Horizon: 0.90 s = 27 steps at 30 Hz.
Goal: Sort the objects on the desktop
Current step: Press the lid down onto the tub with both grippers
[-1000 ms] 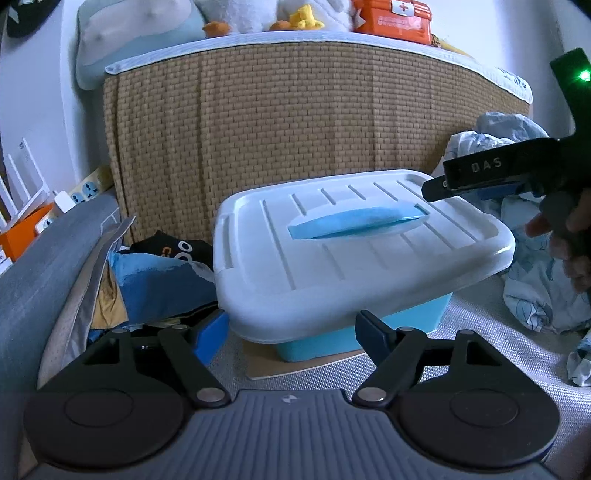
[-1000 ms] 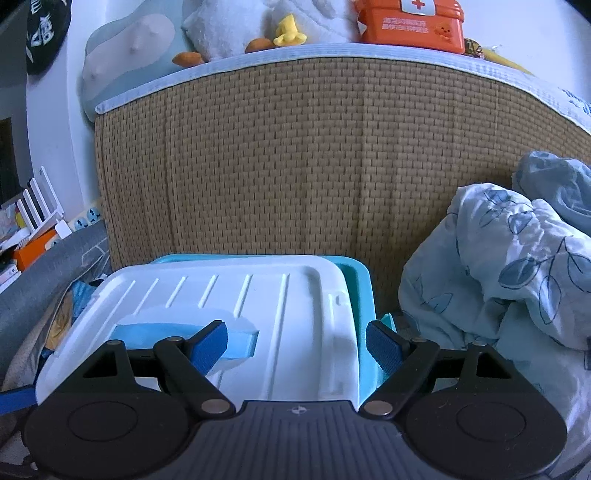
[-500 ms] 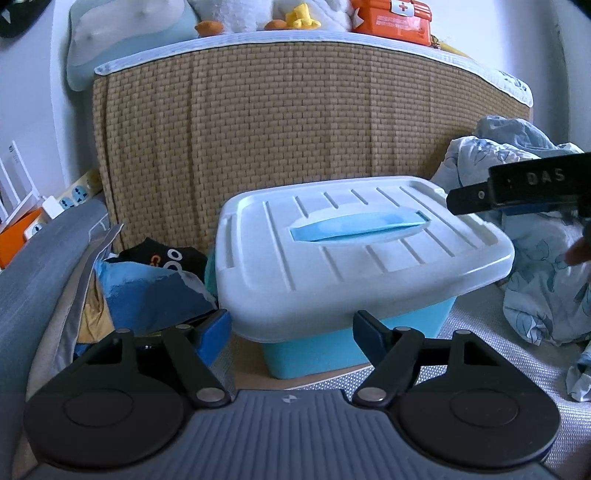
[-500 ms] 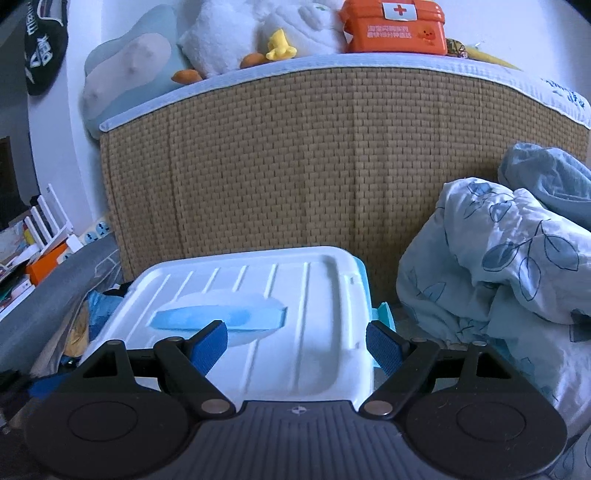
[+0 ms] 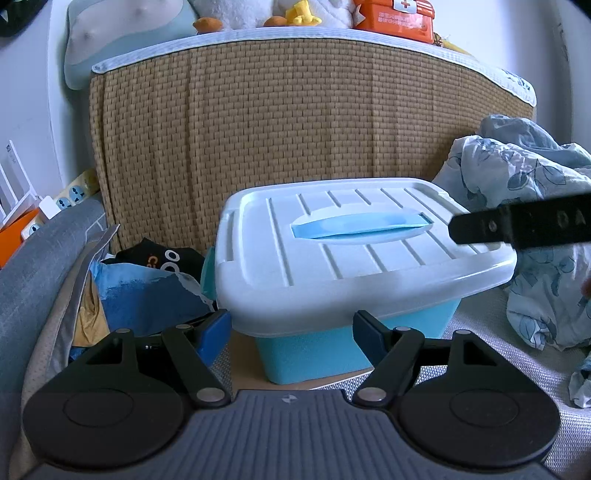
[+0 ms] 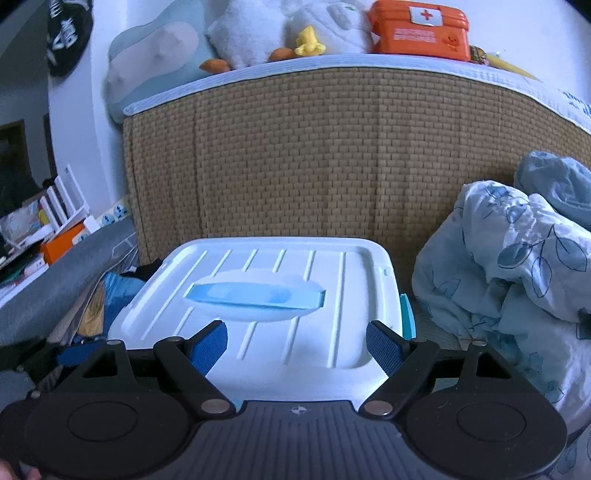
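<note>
A light blue storage box (image 5: 354,347) with a white lid (image 5: 354,258) and a blue handle (image 5: 358,227) stands in front of a woven headboard. The lid lies flat on the box. My left gripper (image 5: 291,336) is open and empty, just in front of the box's near side. My right gripper (image 6: 295,341) is open and empty, held above the near edge of the lid (image 6: 273,295). One black finger of the right gripper (image 5: 517,223) shows at the right edge of the left wrist view, over the lid's right corner.
The woven headboard (image 5: 295,129) rises behind the box, with an orange first-aid case (image 6: 421,29) and plush toys on top. A crumpled floral blanket (image 6: 517,266) lies to the right. Dark and blue clothes (image 5: 147,280) lie left of the box, beside a grey cushion (image 5: 33,266).
The lid has settled flat on the box. Both grippers have pulled back from it, and the right gripper has moved away to the right in the left wrist view.
</note>
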{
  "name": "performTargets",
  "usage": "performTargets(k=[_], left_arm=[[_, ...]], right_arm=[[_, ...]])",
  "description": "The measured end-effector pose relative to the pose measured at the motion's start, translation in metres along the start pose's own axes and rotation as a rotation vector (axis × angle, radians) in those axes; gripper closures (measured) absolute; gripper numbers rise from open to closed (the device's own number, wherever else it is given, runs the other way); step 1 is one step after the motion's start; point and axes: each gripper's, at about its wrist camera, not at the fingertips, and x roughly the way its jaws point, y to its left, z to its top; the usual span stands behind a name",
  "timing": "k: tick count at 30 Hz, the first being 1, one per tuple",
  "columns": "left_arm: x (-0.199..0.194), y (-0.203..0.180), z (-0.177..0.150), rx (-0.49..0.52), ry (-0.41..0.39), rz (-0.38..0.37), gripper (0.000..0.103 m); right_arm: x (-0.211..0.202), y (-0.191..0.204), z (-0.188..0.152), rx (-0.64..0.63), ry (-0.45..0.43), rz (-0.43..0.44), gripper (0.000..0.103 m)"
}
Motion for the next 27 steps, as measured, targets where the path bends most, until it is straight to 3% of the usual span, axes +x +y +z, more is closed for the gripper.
performTargets(k=[10,27], left_arm=[[0.003,0.001,0.001,-0.013,-0.001,-0.002,0.027],[0.013,0.000,0.007,-0.058,0.003,0.003,0.027]], right_arm=[[-0.001,0.018,-0.008,-0.080,0.031,-0.004,0.017],[0.013,0.011,-0.013,-0.059,0.114,-0.029,0.017]])
